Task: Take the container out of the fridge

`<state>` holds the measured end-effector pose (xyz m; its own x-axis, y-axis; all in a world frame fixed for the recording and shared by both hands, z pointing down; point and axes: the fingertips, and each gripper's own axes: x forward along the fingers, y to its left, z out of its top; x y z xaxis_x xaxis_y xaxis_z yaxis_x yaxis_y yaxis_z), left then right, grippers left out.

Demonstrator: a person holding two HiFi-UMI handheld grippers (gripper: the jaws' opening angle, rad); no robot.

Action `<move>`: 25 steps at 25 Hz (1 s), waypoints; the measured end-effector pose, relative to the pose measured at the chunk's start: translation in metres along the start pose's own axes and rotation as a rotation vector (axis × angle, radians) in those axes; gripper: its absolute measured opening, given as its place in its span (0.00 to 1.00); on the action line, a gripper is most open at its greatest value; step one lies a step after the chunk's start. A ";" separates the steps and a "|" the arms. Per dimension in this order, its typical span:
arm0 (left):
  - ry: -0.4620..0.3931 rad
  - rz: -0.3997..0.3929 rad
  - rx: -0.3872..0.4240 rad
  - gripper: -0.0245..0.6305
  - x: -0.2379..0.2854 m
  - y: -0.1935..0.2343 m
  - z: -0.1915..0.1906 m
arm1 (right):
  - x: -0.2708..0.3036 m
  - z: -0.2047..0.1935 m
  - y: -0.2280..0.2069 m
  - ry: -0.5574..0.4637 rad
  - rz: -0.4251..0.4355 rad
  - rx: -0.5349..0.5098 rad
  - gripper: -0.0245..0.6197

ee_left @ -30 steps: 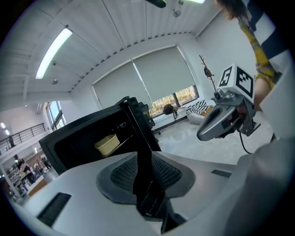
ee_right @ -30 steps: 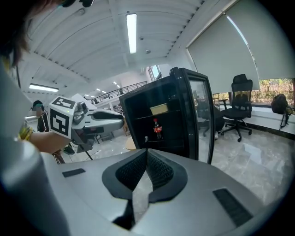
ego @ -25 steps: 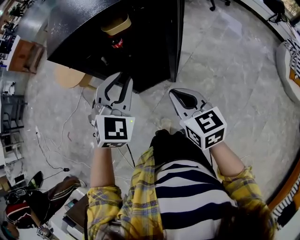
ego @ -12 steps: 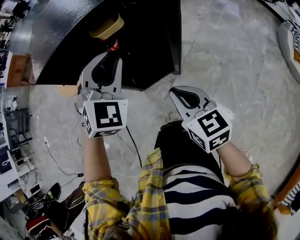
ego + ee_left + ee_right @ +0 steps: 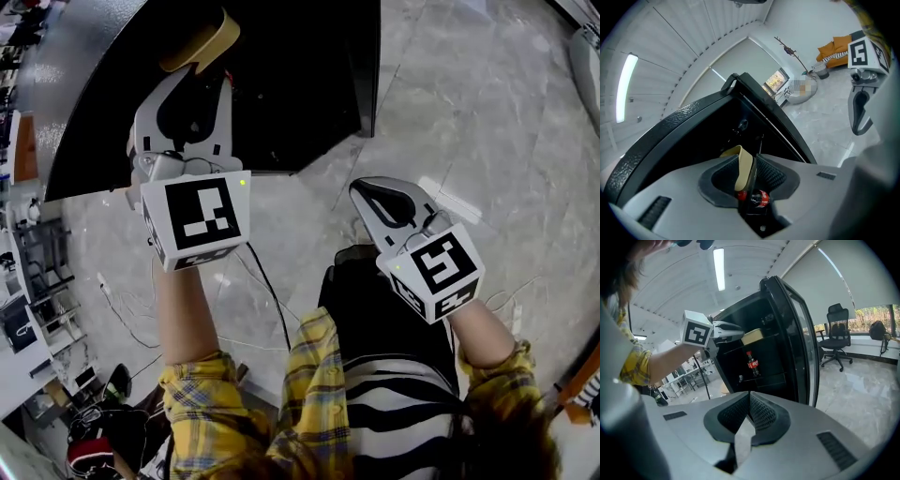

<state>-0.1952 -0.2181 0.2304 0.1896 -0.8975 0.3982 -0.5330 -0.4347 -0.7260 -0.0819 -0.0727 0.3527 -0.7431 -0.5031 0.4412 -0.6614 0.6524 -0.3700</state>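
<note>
The black fridge point(image 5: 309, 94) stands open, its door point(image 5: 801, 343) swung out to the right. A tan flat container point(image 5: 199, 42) point(image 5: 752, 336) lies on the upper shelf, with a cola bottle point(image 5: 751, 364) on the shelf below. My left gripper point(image 5: 202, 73) reaches into the fridge with its tips right at the container's near end. Its jaws are opening, and the container point(image 5: 737, 152) shows in the gap ahead without the pads pressing on it. My right gripper point(image 5: 375, 199) hangs back outside the fridge, shut and empty.
Cables point(image 5: 122, 300) trail over the grey marble floor at the left, beside desks and shelves point(image 5: 28, 272). An office chair point(image 5: 836, 331) stands by the window behind the fridge door. Orange cushions point(image 5: 836, 47) lie far off on the floor.
My left gripper has gone up and forward into the fridge, from outside its front to the container, and its jaws have spread. The right gripper has stayed about where it was.
</note>
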 end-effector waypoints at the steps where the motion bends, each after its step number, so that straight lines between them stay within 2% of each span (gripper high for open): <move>1: 0.006 -0.006 0.011 0.21 0.003 0.000 -0.002 | 0.003 -0.004 0.000 0.006 0.005 0.003 0.08; 4: 0.025 -0.008 0.030 0.21 0.010 0.002 -0.008 | 0.010 -0.012 0.002 0.018 0.020 0.004 0.08; 9: 0.031 0.030 0.019 0.21 0.015 0.013 -0.010 | 0.020 -0.027 0.000 0.035 0.043 0.020 0.08; 16: 0.067 0.085 0.090 0.21 0.021 0.023 -0.010 | 0.035 -0.045 0.006 0.061 0.072 0.055 0.08; 19: 0.090 0.076 0.113 0.26 0.027 0.023 -0.012 | 0.041 -0.051 0.006 0.063 0.074 0.075 0.08; 25: 0.121 0.031 0.119 0.26 0.034 0.022 -0.014 | 0.047 -0.059 0.001 0.076 0.072 0.095 0.08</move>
<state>-0.2118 -0.2577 0.2357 0.0703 -0.8982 0.4340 -0.4342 -0.4193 -0.7973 -0.1112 -0.0624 0.4209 -0.7813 -0.4103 0.4704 -0.6162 0.6268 -0.4768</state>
